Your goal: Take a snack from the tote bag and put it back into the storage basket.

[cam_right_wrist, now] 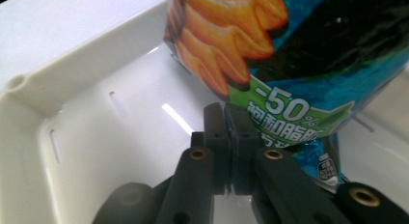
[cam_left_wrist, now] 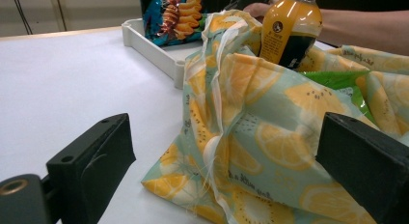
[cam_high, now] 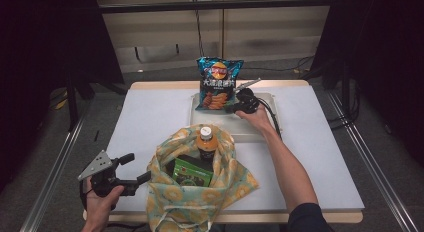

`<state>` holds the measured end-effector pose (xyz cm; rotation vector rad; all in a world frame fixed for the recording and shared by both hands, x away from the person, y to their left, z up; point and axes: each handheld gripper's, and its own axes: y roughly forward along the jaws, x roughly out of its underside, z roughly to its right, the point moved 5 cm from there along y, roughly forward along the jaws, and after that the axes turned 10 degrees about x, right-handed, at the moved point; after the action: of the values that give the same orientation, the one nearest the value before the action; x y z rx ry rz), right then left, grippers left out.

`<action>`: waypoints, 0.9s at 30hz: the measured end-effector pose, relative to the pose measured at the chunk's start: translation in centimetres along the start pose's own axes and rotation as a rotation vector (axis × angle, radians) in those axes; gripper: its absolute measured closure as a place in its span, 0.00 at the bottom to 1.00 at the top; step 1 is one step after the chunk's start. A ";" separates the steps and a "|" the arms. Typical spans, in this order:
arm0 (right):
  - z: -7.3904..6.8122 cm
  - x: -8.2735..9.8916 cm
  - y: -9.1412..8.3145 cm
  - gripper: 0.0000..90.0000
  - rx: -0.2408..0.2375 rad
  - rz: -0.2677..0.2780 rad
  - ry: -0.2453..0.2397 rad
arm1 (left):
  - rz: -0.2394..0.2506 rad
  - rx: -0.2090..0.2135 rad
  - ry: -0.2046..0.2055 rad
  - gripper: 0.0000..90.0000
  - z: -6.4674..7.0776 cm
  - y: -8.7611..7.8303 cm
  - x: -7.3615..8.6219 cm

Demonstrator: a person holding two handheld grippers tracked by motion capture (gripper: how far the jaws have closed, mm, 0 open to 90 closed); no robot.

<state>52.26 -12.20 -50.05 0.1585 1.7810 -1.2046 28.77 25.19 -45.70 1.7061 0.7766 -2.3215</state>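
Desk (cam_high: 150,117): white top, wooden edge showing at the far and near sides.

Cloth bag (cam_high: 200,192): lemon print on pale green, sits at the near edge of the desk around the middle, mouth open upward. In the left gripper view the fabric (cam_left_wrist: 251,137) hangs in loose folds with a frayed white seam.

Tray (cam_high: 270,137): white plastic, shallow, at the far edge of the desk right of centre, just beyond the bag. Slots in its floor show in the right gripper view (cam_right_wrist: 96,137).

Chip bag (cam_high: 218,84): teal and black, orange chips printed on the front, standing upright at the far left part of the tray. Right gripper view shows its lower edge (cam_right_wrist: 299,118) just above the tray floor.

Green packet (cam_high: 189,173): inside the cloth bag, lying flat-ish against the near side.

Bottle (cam_high: 205,142): orange drink, dark label, orange cap, upright in the cloth bag at its far side, behind the green packet.

Right gripper (cam_high: 239,106): over the tray, at the chip bag's lower right corner. Jaws pressed together, pinching the bottom edge of the chip bag; pads meet with only a thin seam between them in the right gripper view (cam_right_wrist: 225,132).

Left gripper (cam_high: 139,168): near the near-left corner of the desk, just left of the cloth bag, pointing at it. Jaws spread wide, nothing between the pads; cloth bag sits just ahead of them, not touched.
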 end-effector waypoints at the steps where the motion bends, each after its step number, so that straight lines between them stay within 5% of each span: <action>1: -0.1 -0.1 -0.2 0.97 -0.003 0.002 0.000 | -0.002 -0.006 -0.004 0.06 0.1 0.0 0.0; 7: -1.0 -1.1 -2.5 0.87 -0.016 0.065 -0.016 | -0.007 -0.002 -0.003 0.06 0.2 0.1 0.0; 14: -1.7 -0.5 -5.7 0.63 -0.026 0.125 0.065 | -0.032 0.026 -0.005 0.05 0.7 0.9 -0.1; 17: -2.1 -0.6 -7.0 0.59 -0.019 0.156 0.066 | -0.011 0.073 -0.046 0.05 0.8 0.9 -0.2; 27: -4.7 0.9 -10.9 0.52 -0.030 0.203 0.055 | 0.006 -0.007 -0.019 0.18 1.0 0.1 -1.0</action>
<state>42.73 -14.43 -43.22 0.3497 1.7828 -1.0365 28.30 24.43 -44.54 1.6788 0.7743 -2.3249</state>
